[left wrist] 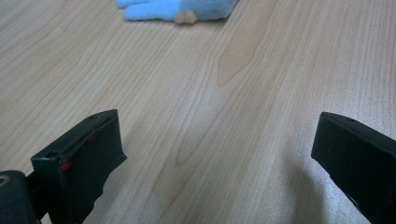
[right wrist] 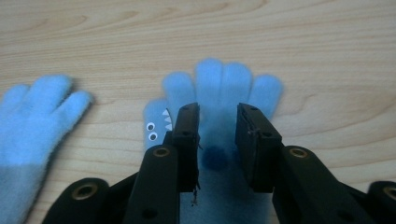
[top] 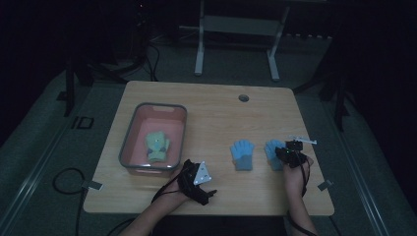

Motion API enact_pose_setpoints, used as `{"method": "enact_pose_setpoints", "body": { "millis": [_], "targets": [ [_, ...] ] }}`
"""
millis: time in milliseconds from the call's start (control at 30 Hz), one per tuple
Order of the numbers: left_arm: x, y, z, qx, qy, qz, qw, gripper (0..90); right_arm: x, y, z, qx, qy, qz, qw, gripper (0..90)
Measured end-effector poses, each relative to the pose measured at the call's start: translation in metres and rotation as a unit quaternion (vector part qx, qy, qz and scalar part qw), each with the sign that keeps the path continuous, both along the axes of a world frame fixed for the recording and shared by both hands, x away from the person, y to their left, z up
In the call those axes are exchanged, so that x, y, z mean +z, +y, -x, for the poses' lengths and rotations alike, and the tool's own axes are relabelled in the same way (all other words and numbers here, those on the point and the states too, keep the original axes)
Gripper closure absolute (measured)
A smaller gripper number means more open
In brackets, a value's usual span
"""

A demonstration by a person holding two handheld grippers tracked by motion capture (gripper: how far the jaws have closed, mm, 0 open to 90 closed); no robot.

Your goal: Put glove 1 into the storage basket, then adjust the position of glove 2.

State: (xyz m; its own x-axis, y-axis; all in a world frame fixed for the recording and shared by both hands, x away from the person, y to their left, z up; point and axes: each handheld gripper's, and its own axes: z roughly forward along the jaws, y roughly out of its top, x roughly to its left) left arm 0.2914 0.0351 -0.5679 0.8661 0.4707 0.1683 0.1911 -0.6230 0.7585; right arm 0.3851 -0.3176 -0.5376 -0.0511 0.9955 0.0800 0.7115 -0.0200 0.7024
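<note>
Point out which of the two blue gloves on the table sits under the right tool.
The blue glove nearer the table's right edge: the right tool is over it with its jaws astride the palm. The other blue glove lies apart, toward the pink bin.

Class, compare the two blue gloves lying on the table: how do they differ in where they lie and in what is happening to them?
The right blue glove lies under the right gripper, whose parted jaws straddle its palm; the left blue glove lies free beside it. The right glove's thumb shows googly eyes and white teeth; none show on the left glove. Both lie flat on the wooden table, fingers pointing away from the person.
</note>
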Motion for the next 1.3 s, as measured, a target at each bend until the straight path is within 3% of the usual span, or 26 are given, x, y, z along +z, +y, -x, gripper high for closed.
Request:
{"method": "enact_pose_setpoints", "body": {
  "millis": [233, 367, 433, 500, 533, 600, 700, 733, 767, 900, 967, 1033, 1067, 1300],
  "targets": [
    [-0.001, 0.0, 0.0, 0.001, 0.002, 0.001, 1.0, 2.2, 0.013, -0.013, 0.004, 0.037, 0.007, -0.006, 0.9993, 65.9],
    [-0.001, -0.001, -0.001, -0.001, 0.001, -0.002, 1.0, 2.2, 0.022, -0.023, 0.009, 0.07, 0.004, -0.025, 0.9972, 65.9],
    [-0.001, -0.001, -0.001, 0.0, 0.002, -0.003, 1.0, 2.2, 0.024, -0.026, 0.01, 0.083, 0.006, -0.023, 0.9963, 65.9],
    [-0.001, -0.002, 0.0, -0.002, 0.001, -0.003, 1.0, 2.2, 0.027, -0.028, 0.012, 0.106, 0.002, -0.026, 0.994, 65.9],
    [-0.001, -0.002, 0.0, -0.001, 0.001, -0.003, 1.0, 2.2, 0.028, -0.03, 0.013, 0.119, 0.001, -0.014, 0.9928, 65.9],
    [-0.001, -0.001, 0.0, -0.001, 0.001, -0.002, 1.0, 2.2, 0.028, -0.032, 0.013, 0.153, -0.004, -0.009, 0.9882, 64.9],
    [-0.001, -0.001, -0.001, -0.001, 0.001, -0.003, 1.0, 2.2, 0.028, -0.035, 0.013, 0.184, -0.003, 0.007, 0.9828, 64.9],
    [-0.001, -0.001, -0.001, -0.001, 0.001, -0.003, 1.0, 2.2, 0.028, -0.035, 0.013, 0.184, -0.003, 0.007, 0.9828, 64.9],
    [-0.001, -0.001, -0.001, -0.001, 0.0, -0.003, 1.0, 2.2, 0.026, -0.036, 0.012, 0.213, -0.005, 0.023, 0.9767, 64.9],
    [-0.001, -0.001, 0.0, 0.0, 0.001, -0.002, 1.0, 2.2, 0.019, -0.038, 0.009, 0.252, -0.002, 0.035, 0.9671, 64.8],
    [-0.001, -0.001, 0.0, -0.001, 0.001, -0.002, 1.0, 2.2, 0.019, -0.038, 0.009, 0.252, -0.002, 0.035, 0.9671, 64.8],
    [-0.001, -0.001, -0.001, -0.001, 0.001, -0.002, 1.0, 2.2, 0.01, -0.038, 0.004, 0.269, 0.01, 0.045, 0.9622, 64.2],
    [-0.001, -0.001, -0.001, -0.001, 0.001, -0.002, 1.0, 2.2, 0.007, -0.039, 0.003, 0.27, 0.012, 0.048, 0.9617, 64.2],
    [-0.001, -0.001, -0.001, -0.002, 0.002, -0.002, 1.0, 2.2, -0.004, -0.036, -0.002, 0.267, 0.016, 0.047, 0.9625, 62.4]
  ]
}}
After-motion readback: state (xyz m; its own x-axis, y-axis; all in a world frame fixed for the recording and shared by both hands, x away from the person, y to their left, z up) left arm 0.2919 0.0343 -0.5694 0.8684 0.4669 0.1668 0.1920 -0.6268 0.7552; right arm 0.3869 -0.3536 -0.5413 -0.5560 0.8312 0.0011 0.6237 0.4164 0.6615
